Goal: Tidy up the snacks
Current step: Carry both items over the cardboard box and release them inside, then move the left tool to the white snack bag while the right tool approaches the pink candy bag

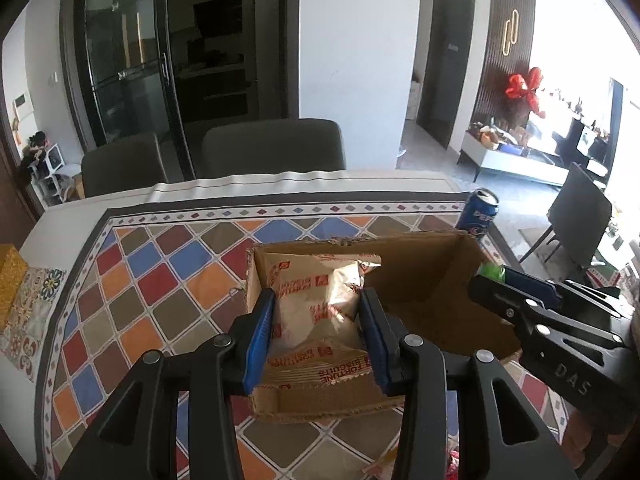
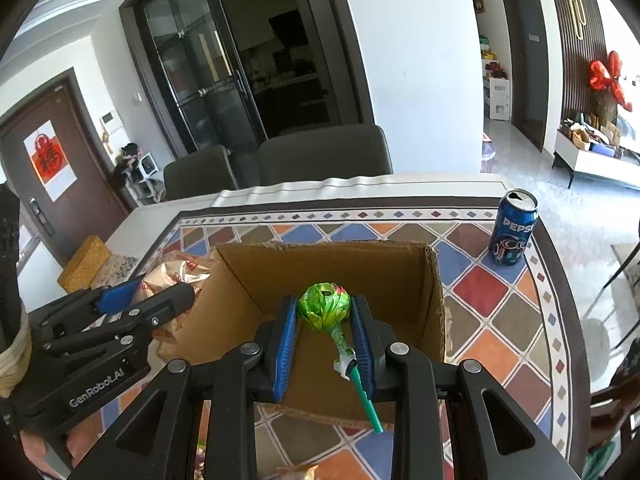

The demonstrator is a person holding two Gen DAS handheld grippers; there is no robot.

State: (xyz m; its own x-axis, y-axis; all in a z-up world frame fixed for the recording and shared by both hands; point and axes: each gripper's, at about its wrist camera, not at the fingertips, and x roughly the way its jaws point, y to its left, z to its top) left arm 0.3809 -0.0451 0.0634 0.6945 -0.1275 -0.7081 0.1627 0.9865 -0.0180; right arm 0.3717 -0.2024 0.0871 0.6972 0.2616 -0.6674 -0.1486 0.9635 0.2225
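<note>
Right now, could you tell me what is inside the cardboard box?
The box looks empty in its right part. The left gripper holds a biscuit packet over its left end, hiding the floor there.

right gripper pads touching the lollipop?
Touching. Right wrist view: both pads press the lollipop head, no gap either side.
</note>
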